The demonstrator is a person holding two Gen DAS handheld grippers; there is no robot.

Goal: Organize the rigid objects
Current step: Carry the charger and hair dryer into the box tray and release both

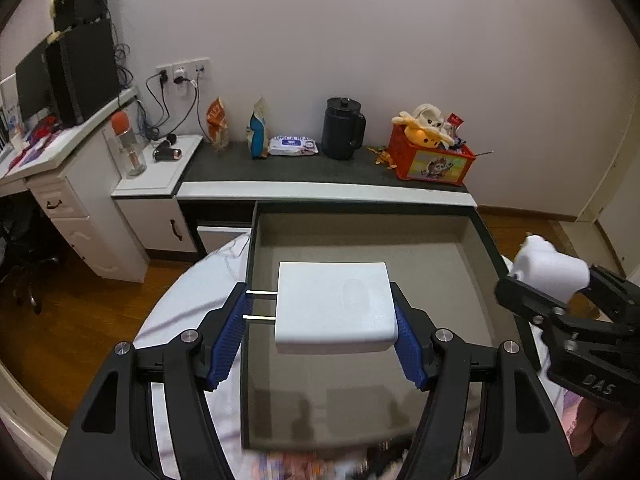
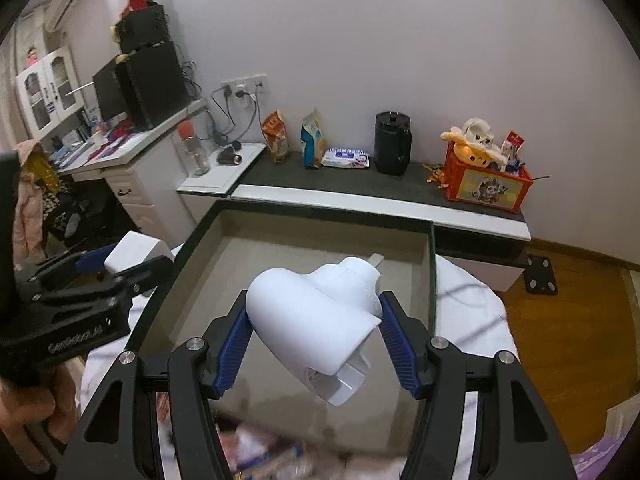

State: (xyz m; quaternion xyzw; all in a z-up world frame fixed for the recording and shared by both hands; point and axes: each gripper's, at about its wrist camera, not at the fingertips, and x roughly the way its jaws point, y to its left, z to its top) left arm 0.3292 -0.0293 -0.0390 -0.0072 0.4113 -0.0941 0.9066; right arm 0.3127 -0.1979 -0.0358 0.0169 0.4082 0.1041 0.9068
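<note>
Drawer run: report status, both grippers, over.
Left gripper shut on square white charger. Right gripper shut on rounded white adapter. Both above open drawer; nothing in it.

**Plastics, Ribbed Pads and a Dull Tray**

We see a white charger block [image 1: 336, 306] of smooth, faintly glossy plastic with two bright metal prongs. The white adapter [image 2: 316, 320] looks like matt, moulded plastic. The fingers [image 1: 228, 340] carry blue ribbed pads on matt black frames with shiny metal pins. The tray [image 1: 360, 232] has a dull grey lining. Wrinkled white cloth [image 1: 192, 304] lies beneath; the floor [image 1: 80, 320] is varnished wood.
</note>
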